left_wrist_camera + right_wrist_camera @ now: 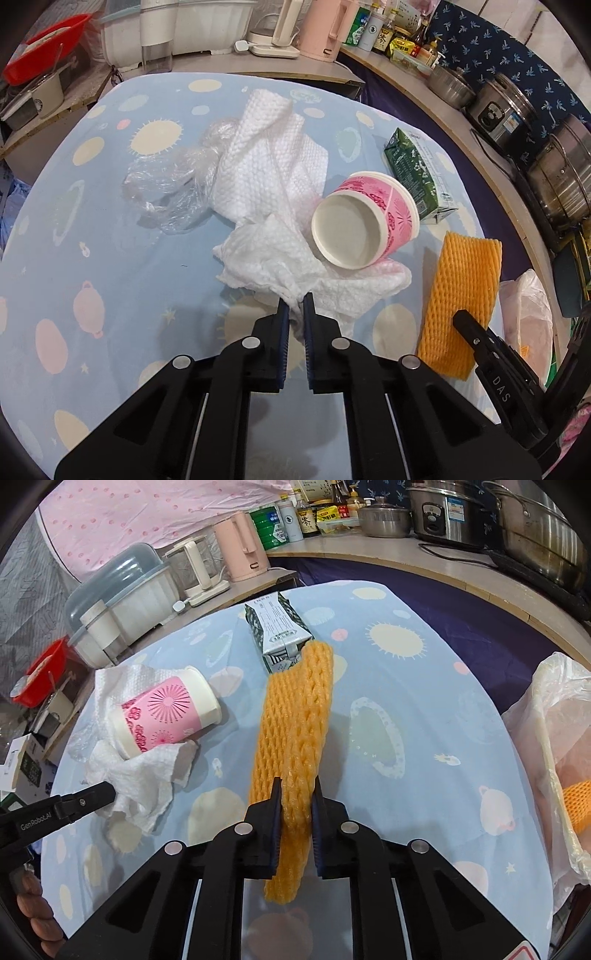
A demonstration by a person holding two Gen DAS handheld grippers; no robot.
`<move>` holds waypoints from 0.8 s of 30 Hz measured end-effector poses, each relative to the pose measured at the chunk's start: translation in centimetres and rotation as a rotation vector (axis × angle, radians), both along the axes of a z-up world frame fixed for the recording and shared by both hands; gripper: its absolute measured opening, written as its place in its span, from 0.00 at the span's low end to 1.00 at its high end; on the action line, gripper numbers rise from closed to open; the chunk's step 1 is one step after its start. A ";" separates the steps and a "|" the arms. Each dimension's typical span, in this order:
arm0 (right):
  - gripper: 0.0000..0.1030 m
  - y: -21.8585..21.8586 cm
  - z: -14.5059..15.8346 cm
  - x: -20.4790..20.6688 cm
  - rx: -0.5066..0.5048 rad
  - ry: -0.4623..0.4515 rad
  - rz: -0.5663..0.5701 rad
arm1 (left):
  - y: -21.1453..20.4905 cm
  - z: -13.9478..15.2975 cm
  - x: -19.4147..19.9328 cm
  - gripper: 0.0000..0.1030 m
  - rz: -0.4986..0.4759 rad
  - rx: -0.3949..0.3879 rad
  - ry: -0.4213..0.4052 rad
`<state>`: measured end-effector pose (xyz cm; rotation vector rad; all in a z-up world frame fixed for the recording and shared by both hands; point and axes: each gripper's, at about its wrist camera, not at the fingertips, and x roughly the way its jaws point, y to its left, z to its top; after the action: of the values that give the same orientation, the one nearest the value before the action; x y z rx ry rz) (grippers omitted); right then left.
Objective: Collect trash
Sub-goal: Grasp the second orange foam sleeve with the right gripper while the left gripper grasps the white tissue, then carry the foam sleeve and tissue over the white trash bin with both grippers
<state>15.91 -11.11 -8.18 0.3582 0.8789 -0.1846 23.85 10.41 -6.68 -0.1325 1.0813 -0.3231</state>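
The left gripper (295,301) was clamped on the near corner of a crumpled white paper towel (273,206) lying on the light-blue patterned tablecloth (92,258). A pink-and-white paper cup (364,221) lay tipped on that towel, with a crinkled clear plastic bag (170,184) beside the towel's far side and a green drink carton (417,173) just behind the cup. The right gripper (297,794) pinched the near end of an orange foam fruit net (295,716), whose far end touched the carton. A translucent white plastic bag (550,746) sat at the table's right edge.
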 end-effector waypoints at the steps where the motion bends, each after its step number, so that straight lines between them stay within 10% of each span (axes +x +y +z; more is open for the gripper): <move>1: 0.12 0.1 0.4 -0.3 -0.001 -0.008 0.001 | 0.2 0.3 -0.3 0.07 -0.003 -0.004 -0.006; 24: 0.12 -0.5 6.0 -7.5 -0.014 -0.135 -0.023 | 0.5 6.4 -8.1 0.07 -0.083 -0.037 -0.125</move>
<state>8.38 -11.59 -2.23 0.3639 0.7402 -0.1853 15.79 10.96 -0.31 -0.0994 0.9590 -0.4206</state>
